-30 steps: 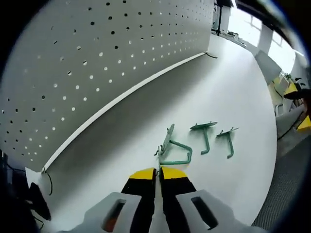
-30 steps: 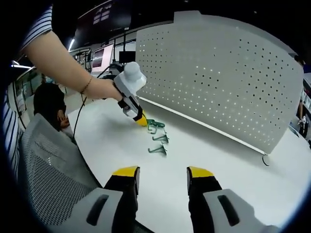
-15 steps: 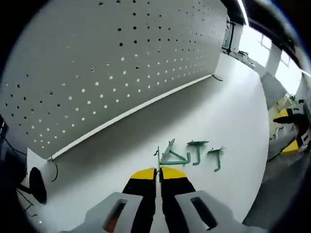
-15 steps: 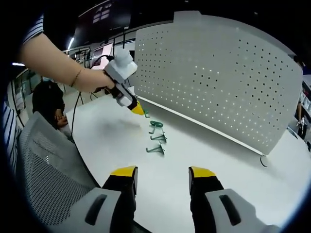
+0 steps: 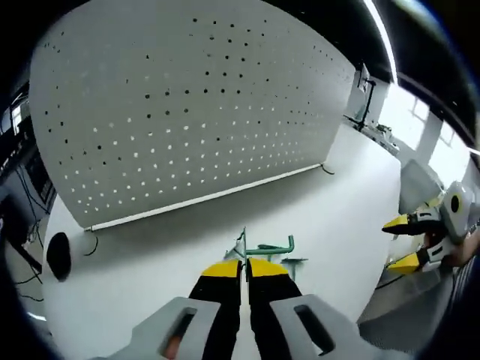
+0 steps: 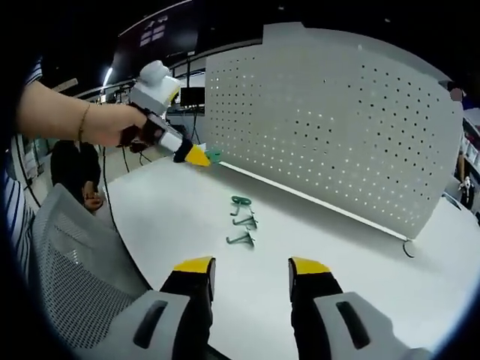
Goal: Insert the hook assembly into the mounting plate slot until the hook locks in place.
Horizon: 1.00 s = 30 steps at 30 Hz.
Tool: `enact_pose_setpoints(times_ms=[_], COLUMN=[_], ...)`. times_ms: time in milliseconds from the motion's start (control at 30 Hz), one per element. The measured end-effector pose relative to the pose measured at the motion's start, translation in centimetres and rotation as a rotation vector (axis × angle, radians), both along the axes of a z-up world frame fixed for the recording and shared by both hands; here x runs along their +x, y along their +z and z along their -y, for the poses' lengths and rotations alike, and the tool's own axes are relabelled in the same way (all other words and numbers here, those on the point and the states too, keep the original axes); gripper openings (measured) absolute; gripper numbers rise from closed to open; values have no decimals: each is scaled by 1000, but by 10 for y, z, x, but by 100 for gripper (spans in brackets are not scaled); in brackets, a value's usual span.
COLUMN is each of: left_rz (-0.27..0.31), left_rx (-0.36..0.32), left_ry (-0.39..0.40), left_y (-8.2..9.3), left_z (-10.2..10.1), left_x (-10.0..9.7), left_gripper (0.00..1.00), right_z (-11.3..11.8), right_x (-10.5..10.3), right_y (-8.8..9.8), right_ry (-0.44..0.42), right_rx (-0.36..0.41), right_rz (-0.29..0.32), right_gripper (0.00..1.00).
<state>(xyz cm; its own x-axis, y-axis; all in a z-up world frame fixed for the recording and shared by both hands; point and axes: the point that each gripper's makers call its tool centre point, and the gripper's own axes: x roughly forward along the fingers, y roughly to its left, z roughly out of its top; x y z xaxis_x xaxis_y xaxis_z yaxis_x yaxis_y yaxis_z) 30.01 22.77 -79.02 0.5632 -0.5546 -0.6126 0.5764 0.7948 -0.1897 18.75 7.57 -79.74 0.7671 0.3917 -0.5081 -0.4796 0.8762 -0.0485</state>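
While the left claw [image 5: 244,264] pinches a green hook [image 5: 264,247] above the desk [image 5: 150,270], the right claw [image 6: 251,266] gapes wide, more hooks [image 6: 241,220] lying ahead of it.

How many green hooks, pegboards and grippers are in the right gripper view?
green hooks: 4 (one in the left gripper, three on the table)
pegboard: 1
grippers: 2 (left gripper, right gripper)
Total: 7
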Motion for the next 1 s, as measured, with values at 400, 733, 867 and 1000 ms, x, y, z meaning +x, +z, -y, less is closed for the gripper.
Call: enact_pose_setpoints(times_ms=[400,733,867,1000], left_rz=[-9,-28,-8,1], left_rx=[-111,-210,-199,-223], left_ry=[30,43,11,-7], left_y=[15,28,31,36], left_z=[15,32,41,52], left_x=[-35,-51,-55,-59], left_gripper=[1,1,1,1], right_z=[-4,-17,-28,-43], right_x=[4,23,30,34], right_y=[17,62,83,82], right_ry=[-95,-128,-134,-122], right_rx=[265,417,529,617], right_rz=[-55,-3,3,-72], right_gripper=[33,32,32,32])
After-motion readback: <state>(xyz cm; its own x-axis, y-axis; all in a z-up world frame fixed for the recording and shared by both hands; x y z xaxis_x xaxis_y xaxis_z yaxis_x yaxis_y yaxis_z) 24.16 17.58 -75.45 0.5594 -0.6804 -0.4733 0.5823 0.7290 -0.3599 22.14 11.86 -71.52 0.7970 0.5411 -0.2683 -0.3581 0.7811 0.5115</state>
